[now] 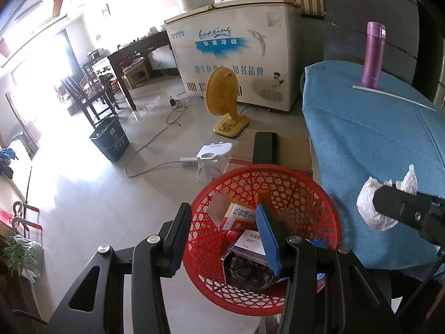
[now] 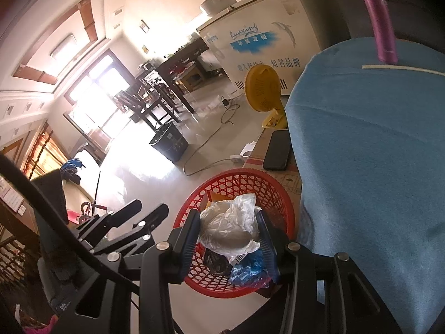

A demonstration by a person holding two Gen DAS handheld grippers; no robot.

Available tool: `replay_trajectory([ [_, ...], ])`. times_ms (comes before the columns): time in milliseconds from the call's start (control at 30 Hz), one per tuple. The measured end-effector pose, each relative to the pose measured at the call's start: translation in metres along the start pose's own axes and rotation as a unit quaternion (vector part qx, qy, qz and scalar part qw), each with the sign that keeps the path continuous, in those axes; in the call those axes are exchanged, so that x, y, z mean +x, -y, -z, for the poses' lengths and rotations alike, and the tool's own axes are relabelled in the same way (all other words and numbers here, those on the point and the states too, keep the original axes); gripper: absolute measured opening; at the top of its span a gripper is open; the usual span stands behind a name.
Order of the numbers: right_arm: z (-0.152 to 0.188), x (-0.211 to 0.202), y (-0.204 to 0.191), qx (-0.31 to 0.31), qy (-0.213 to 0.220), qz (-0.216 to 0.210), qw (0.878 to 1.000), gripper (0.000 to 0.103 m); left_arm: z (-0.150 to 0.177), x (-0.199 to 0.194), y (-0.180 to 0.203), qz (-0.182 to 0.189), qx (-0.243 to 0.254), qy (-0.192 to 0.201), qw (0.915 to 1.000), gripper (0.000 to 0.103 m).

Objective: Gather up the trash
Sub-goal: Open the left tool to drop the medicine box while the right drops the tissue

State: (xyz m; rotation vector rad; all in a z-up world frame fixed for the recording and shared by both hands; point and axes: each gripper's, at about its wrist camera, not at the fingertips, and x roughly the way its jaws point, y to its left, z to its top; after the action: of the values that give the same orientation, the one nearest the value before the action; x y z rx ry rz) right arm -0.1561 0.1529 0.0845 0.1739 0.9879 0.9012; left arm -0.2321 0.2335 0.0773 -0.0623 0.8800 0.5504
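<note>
Trash already fills the red basket (image 1: 278, 183) your left gripper (image 1: 222, 239) clamps; your right gripper (image 2: 229, 236) pinches crumpled white paper (image 2: 230, 222) above it, undropped.

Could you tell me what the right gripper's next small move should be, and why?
Probably open the right gripper and drop the crumpled white paper: it hangs directly above the red basket, which the left gripper grips by its rim.

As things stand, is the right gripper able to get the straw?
Probably not yet: the right gripper is shut on paper over the basket. The straw lies unobstructed on the cloth beside the bottle.
</note>
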Motion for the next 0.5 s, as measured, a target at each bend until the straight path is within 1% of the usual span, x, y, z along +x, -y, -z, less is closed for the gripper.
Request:
replay_trajectory([
  [233, -0.0058, 0.0009, -0.0044, -0.004, 0.007, -0.001, 1.000, 0.046, 0.0008, 0.0012, -0.0023, 0.000, 0.000, 0.000, 1.0000, 0.050],
  [500, -0.0069, 0.0031, -0.0030, 0.009, 0.004, -0.006, 1.000, 0.051, 0.0016, 0.0021, -0.0037, 0.002, 0.000, -0.002, 1.0000, 0.050],
])
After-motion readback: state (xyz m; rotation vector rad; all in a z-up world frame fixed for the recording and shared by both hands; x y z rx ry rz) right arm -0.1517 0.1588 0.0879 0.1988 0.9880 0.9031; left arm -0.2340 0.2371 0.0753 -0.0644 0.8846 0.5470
